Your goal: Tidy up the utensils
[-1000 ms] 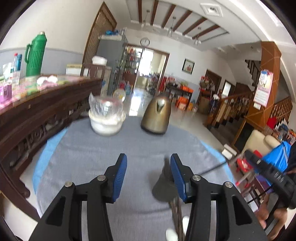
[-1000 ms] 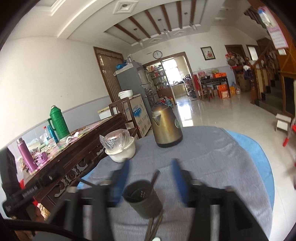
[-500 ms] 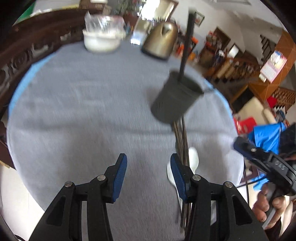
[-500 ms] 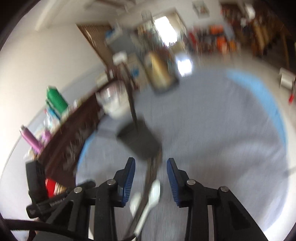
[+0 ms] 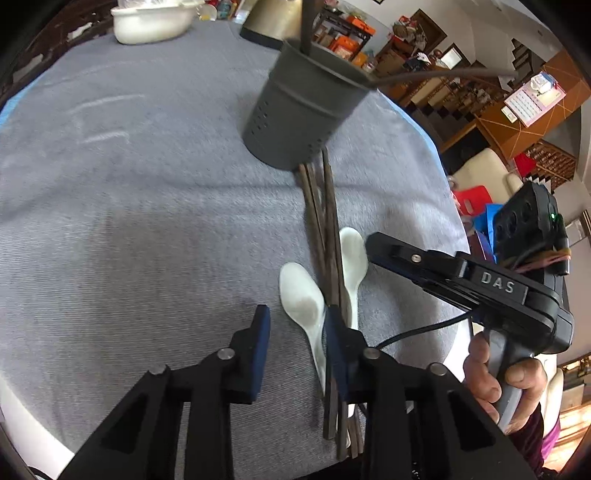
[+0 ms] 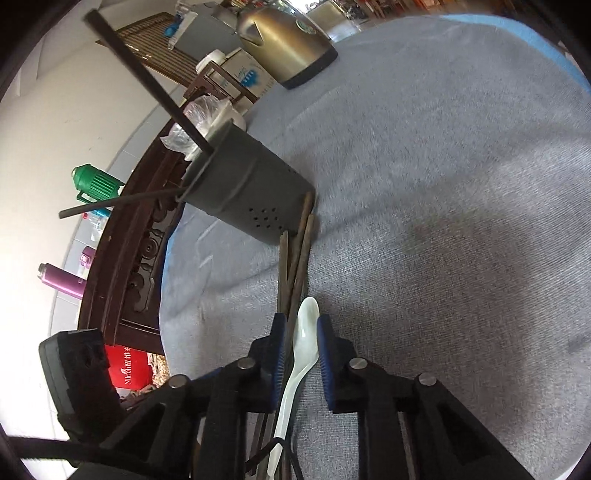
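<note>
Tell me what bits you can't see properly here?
- Left view: the kettle and white bowl are cut off by the top edge.
- Left view: the chopsticks disappear under the left tongs.
- Right view: the spoon handle's end hides behind the right tongs.

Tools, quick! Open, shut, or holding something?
Left tool: open, just been closing, white spoon between jaws.
Right tool: just been closing round other white spoon; grip unclear.
</note>
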`<state>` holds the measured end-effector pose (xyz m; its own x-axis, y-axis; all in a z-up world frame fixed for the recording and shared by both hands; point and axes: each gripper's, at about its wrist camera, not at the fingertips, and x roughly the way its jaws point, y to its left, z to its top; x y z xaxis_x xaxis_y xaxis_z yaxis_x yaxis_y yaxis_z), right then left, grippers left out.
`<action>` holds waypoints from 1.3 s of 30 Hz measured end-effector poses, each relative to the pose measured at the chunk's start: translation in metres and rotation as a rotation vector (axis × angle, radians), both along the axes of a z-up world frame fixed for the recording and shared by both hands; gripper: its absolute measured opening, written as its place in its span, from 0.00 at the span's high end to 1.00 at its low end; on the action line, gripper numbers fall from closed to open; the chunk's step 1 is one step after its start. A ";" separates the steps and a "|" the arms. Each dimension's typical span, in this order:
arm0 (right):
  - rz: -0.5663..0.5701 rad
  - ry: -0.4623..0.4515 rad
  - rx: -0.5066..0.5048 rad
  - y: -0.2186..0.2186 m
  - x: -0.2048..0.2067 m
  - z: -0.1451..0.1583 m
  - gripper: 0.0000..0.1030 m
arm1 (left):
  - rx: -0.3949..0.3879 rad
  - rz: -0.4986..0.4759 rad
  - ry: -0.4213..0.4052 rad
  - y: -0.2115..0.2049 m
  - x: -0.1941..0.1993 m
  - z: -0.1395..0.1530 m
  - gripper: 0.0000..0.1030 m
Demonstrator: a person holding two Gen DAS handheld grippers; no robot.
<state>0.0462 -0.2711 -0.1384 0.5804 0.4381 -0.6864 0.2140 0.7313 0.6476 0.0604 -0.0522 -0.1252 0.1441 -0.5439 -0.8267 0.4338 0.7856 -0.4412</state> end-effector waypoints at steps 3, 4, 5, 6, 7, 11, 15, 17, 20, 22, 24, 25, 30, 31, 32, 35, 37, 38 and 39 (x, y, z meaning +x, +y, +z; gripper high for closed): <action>0.014 0.008 -0.014 0.004 0.004 -0.004 0.94 | 0.008 -0.010 0.021 -0.005 0.002 -0.007 0.76; 0.019 0.008 -0.023 0.006 0.004 -0.004 0.96 | 0.006 -0.005 0.019 -0.006 0.004 -0.008 0.79; 0.018 0.006 -0.042 0.007 0.004 -0.004 0.97 | 0.006 -0.003 0.019 -0.007 0.005 -0.009 0.80; 0.014 0.004 -0.061 0.008 0.003 -0.003 0.98 | 0.004 -0.003 0.019 -0.007 0.006 -0.009 0.80; 0.008 -0.003 -0.081 0.008 0.002 -0.001 0.99 | 0.001 -0.002 0.019 -0.007 0.007 -0.009 0.81; -0.014 -0.023 -0.135 0.004 -0.002 0.006 0.99 | 0.003 -0.001 -0.003 -0.008 0.011 -0.008 0.81; 0.000 -0.008 -0.118 -0.002 -0.004 0.005 0.97 | 0.019 0.017 -0.023 -0.007 0.013 -0.008 0.81; -0.007 -0.009 -0.079 -0.006 -0.005 0.006 0.96 | 0.023 0.033 -0.027 -0.003 0.016 -0.008 0.81; -0.012 0.031 -0.030 -0.012 -0.004 0.001 0.94 | 0.036 0.058 -0.030 0.005 0.020 -0.007 0.81; -0.011 0.046 -0.013 -0.010 -0.001 -0.003 0.86 | 0.046 0.068 -0.030 0.008 0.022 -0.007 0.81; -0.019 0.049 0.001 -0.011 -0.001 -0.005 0.75 | 0.044 0.080 -0.024 0.011 0.024 -0.006 0.81; -0.018 0.049 0.013 -0.011 -0.001 -0.006 0.71 | 0.038 0.086 -0.021 0.012 0.025 -0.005 0.81; 0.006 0.021 -0.022 -0.002 0.005 -0.005 0.70 | 0.021 0.086 -0.006 0.011 0.031 -0.006 0.81; 0.022 0.022 -0.021 0.001 0.008 -0.006 0.71 | 0.010 0.083 0.004 0.010 0.033 -0.008 0.80; 0.037 0.021 -0.032 0.005 0.010 -0.007 0.72 | -0.002 0.083 0.006 0.009 0.034 -0.010 0.79; 0.062 0.030 -0.103 0.013 0.013 -0.007 0.95 | -0.038 0.088 0.013 0.007 0.037 -0.013 0.82; 0.049 0.011 -0.130 0.013 0.010 -0.004 0.96 | -0.057 0.101 0.004 0.010 0.039 -0.011 0.98; 0.039 -0.002 -0.163 0.012 0.008 0.000 0.96 | -0.056 0.099 -0.005 0.011 0.039 -0.009 1.00; 0.035 -0.013 -0.182 0.012 0.006 0.004 0.97 | -0.054 0.103 -0.024 0.013 0.039 -0.006 1.00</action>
